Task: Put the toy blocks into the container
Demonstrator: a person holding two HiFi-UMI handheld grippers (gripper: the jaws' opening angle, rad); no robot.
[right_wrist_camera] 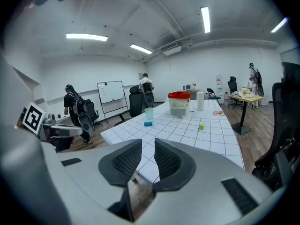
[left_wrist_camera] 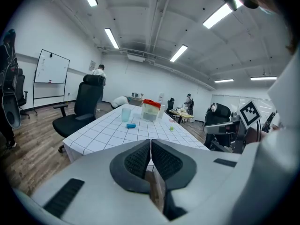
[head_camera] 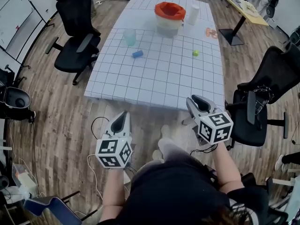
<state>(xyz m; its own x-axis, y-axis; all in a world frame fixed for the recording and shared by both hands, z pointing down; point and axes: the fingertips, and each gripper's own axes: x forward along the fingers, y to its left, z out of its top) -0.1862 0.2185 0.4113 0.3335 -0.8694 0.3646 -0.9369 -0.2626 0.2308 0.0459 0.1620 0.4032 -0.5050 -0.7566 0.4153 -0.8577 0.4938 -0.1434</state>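
Low in the frame, short of the desk (head_camera: 154,86), the left gripper (head_camera: 123,115) has jaws clenched on nothing and the right gripper (head_camera: 195,100) has jaws slightly parted and empty, seemingly readied for the blue block (head_camera: 137,54) and green block (head_camera: 195,53) mid-desk, below the orange-rimmed container (head_camera: 169,18).

No legible txt, labels, nos. or signs anywhere
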